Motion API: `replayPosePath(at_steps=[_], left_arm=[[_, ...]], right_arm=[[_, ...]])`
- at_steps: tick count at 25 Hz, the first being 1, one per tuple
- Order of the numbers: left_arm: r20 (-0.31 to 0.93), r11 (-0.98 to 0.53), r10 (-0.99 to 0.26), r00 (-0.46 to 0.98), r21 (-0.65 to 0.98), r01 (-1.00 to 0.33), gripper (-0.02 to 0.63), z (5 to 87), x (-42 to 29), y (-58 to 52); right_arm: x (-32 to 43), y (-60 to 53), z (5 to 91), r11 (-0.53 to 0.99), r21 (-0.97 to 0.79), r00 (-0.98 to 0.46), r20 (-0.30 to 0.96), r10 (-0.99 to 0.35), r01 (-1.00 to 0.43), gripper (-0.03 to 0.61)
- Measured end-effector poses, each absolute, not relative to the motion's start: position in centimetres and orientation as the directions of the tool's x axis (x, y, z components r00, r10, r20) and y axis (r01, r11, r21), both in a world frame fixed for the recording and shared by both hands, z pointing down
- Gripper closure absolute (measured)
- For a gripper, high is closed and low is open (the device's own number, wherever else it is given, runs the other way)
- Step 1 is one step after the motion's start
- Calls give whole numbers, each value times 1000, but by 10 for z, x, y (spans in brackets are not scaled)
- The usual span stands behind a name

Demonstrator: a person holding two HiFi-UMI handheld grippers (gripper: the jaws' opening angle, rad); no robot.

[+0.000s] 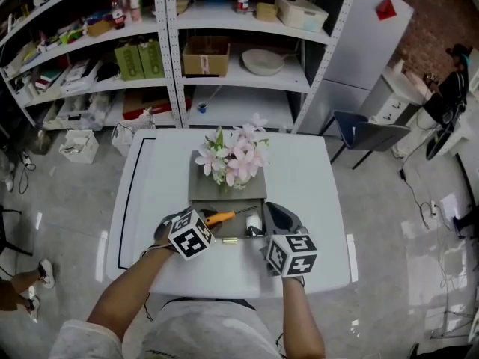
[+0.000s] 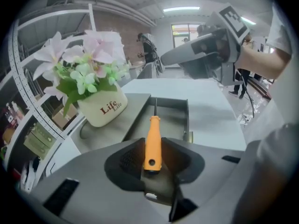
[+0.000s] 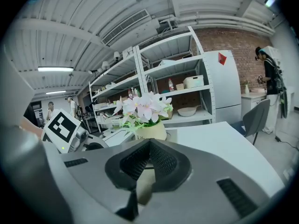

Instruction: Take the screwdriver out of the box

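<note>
Orange handle: your left hand-held gripper (image 2: 152,148) is clamped on the rear half of the screwdriver (image 2: 153,139) handle, with the jaws partly closed around it. The shaft reaches out over the open grey box (image 2: 180,107).
Slip risk: the long shaft overhangs the pads, so in my judgement a jerk or a steep tilt could swing it loose.
Snag risk: if you draw it back low, the tip may catch the box wall.
Flower pot (image 2: 102,107): it stands on the box's closed part, just beside the shaft. A sideways sweep could topple it.
Right hand-held gripper (image 3: 149,143): its jaws are together with nothing between them. It is near the box's right edge, where your two hands could collide.
Surface (image 1: 307,170): white, with a black line (image 1: 127,200) along its left side.
Room: metal shelving (image 1: 168,51) holding cartons and bottles, then a grey chair (image 1: 367,134) and a brick wall (image 3: 233,38).
</note>
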State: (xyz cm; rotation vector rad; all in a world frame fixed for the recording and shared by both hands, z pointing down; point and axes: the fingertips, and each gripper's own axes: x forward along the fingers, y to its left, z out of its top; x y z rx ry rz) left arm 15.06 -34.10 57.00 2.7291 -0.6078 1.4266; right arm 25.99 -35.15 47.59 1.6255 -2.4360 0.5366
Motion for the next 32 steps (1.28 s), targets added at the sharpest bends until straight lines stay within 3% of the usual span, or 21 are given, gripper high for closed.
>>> replayPosePath(at_steps=[17, 32], left_arm=[[519, -893, -436, 735, -146, -426, 500, 469, 114, -319], [247, -726, -670, 700, -21, -688, 500, 405, 21, -328]], right_arm=[[220, -310, 437, 248, -176, -290, 283, -914, -953, 572], [180, -283, 412, 220, -143, -249, 239, -938, -965, 572]])
